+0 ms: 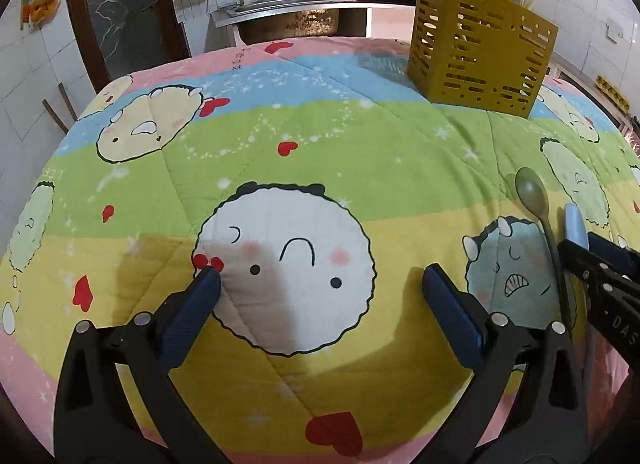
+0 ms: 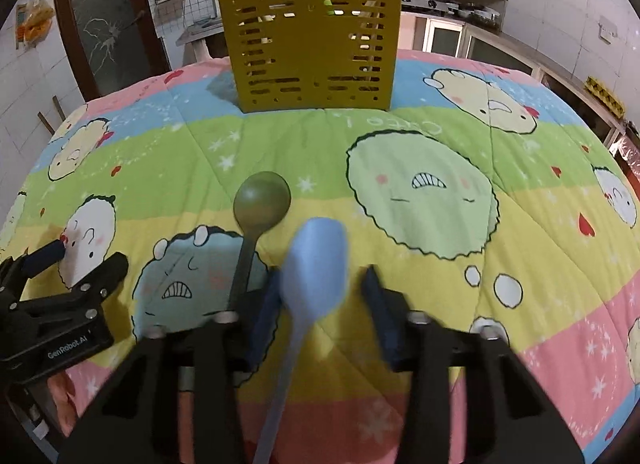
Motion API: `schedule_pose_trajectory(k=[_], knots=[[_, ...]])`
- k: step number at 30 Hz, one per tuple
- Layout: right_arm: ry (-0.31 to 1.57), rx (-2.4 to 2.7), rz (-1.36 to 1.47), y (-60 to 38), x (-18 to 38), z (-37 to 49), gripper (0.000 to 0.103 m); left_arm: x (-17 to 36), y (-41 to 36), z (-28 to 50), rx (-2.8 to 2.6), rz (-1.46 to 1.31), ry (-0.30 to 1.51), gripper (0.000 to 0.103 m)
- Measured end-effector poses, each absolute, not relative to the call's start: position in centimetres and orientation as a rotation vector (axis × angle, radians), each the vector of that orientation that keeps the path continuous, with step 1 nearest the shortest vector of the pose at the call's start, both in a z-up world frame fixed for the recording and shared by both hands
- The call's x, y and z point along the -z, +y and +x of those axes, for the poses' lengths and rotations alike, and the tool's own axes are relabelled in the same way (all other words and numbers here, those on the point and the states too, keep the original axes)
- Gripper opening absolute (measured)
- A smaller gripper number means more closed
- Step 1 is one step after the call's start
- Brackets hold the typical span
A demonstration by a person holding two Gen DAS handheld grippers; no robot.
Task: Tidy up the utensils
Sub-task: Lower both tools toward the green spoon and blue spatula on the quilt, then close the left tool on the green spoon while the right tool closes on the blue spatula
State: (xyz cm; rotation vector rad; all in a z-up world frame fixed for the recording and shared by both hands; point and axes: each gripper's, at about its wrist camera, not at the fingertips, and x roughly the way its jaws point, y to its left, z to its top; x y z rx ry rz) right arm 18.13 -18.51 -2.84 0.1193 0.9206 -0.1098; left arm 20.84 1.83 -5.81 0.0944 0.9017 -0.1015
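Two spoons lie on the quilt (image 2: 440, 264) short of the yellow utensil holder (image 2: 310, 44): the blue spoon (image 2: 316, 264) sits between the parted, not yet closed fingers of the right gripper (image 2: 320, 296), the green spoon (image 2: 262, 200) just left of it; the left gripper (image 1: 320, 284) hangs wide open and empty. Best, I judge, to close squarely on the blue neck without nudging the green handle; then lift clear and lower it into the holder.

left tongs (image 1: 318, 304): black frame, blue ribbed pads | right tongs (image 2: 320, 296): same, silver screws, white lettering
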Motion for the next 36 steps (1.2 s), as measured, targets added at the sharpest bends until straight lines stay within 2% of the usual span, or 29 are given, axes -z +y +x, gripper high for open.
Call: schedule_pose_trajectory(k=[18, 24, 29, 35, 36], knots=[[0.875, 0.129, 0.083, -27.7, 1.5, 19.3, 0.034, 3.2, -6.7, 22.4, 0.203, 0.064, 0.886, 0.098], [0.898, 0.128, 0.098, -29.4, 2.8, 19.2, 0.034, 4.9, -10.3, 23.1, 0.224, 0.133, 0.934, 0.097], [0.886, 0.11, 0.128, -30.0, 3.0, 19.1, 0.034, 5.7, -10.6, 23.9, 0.22, 0.115, 0.957, 0.088], [0.881, 0.092, 0.127, -29.5, 2.8, 19.4, 0.034, 5.3, -10.9, 24.7, 0.23, 0.089, 0.981, 0.065], [0.882, 0.089, 0.125, -29.3, 2.8, 19.5, 0.034, 5.2, -10.9, 24.7, 0.234, 0.09, 0.982, 0.058]])
